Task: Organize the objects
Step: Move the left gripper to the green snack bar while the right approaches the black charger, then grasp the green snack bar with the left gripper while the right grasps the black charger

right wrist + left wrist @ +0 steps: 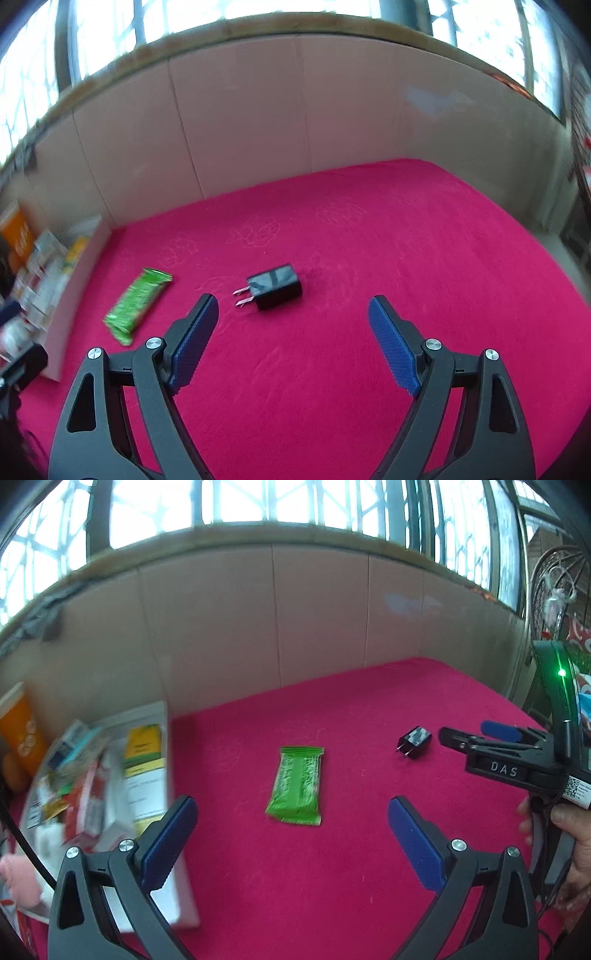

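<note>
At nine o'clock in the left wrist view, a white tray [177, 853] is seen crammed with boxes and packets, a yellow-and-green box [144, 746] among them; its contents are blurred and cannot be told apart further. An orange container [22, 731] stands behind it. At the centre, a green snack packet [298, 786] lies flat on the magenta cloth [332, 886], just ahead of the left gripper [291, 845], whose jaws are spread wide with nothing between the blue pads [415, 843]. Toward three o'clock, a black plug adapter [414, 741] rests on the cloth, prongs turned toward the cameras, with the right gripper [476, 734] near it, held by a hand [569, 834] at four o'clock.

In the right wrist view, the packet [137, 305] is shown at nine o'clock and the adapter [274, 286] at centre, just beyond the right gripper [293, 343], whose jaws are likewise spread and empty.

The step in hand is judged to be an approach: each gripper is lined up on one loose object, and neither object has been touched. The next move calls for the pads to be lowered either side of each object and closed. The flat packet may need to be taken across its narrow width; the adapter would be better gripped by its body than its prongs.
</note>
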### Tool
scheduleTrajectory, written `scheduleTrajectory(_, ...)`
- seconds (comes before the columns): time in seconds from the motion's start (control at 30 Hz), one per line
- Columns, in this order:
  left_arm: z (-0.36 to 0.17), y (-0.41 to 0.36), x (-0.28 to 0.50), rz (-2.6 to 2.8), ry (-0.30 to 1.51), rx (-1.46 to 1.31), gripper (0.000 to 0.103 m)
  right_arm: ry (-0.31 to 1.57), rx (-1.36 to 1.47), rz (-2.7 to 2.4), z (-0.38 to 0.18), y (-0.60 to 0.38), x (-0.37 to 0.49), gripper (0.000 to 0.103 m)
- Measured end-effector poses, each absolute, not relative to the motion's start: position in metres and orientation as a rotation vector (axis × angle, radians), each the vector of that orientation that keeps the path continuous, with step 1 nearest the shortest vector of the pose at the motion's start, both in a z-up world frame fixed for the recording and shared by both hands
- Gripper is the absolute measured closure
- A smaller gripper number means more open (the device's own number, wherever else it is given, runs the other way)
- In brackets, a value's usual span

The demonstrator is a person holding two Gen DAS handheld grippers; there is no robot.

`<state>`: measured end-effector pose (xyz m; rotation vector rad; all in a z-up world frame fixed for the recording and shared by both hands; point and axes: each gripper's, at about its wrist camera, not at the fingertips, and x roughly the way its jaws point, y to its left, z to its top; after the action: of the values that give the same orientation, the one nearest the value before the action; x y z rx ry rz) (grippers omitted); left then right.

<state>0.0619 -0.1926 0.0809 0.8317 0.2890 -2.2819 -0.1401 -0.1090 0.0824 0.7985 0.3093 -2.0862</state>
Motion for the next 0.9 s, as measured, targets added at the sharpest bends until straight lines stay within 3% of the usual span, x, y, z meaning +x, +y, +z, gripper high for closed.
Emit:
scheduleTrajectory(0.4, 0.030, -0.242, -0.001, -2.164, 0.461, 1.022, 0.000, 0.286, 0.907, -1.910, 0.051, -0.144, -0.180, 0.019)
scheduleTrajectory(0.7, 0.010, -0.252, -0.009, -2.107, 0.477, 1.063, 0.000, 0.354, 0.976, -1.872, 0.040, -0.154, -0.182, 0.019)
scheduleTrajectory(0.73, 0.010, -0.252, -0.009, -2.107, 0.475, 1.060, 0.002, 0.357, 0.975, -1.874, 0.040, -0.153, -0.183, 0.020)
scheduleTrajectory(0.8, 0.012, -0.250, -0.006, -2.116, 0.477, 1.028, 0.013, 0.353, 0.972, -1.878, 0.040, -0.153, -0.182, 0.035)
scheduleTrajectory(0.9, 0.015, -0.247, -0.002, -2.146, 0.458, 1.009, 0.041, 0.341, 0.962, -1.857, 0.041, -0.151, -0.183, 0.056)
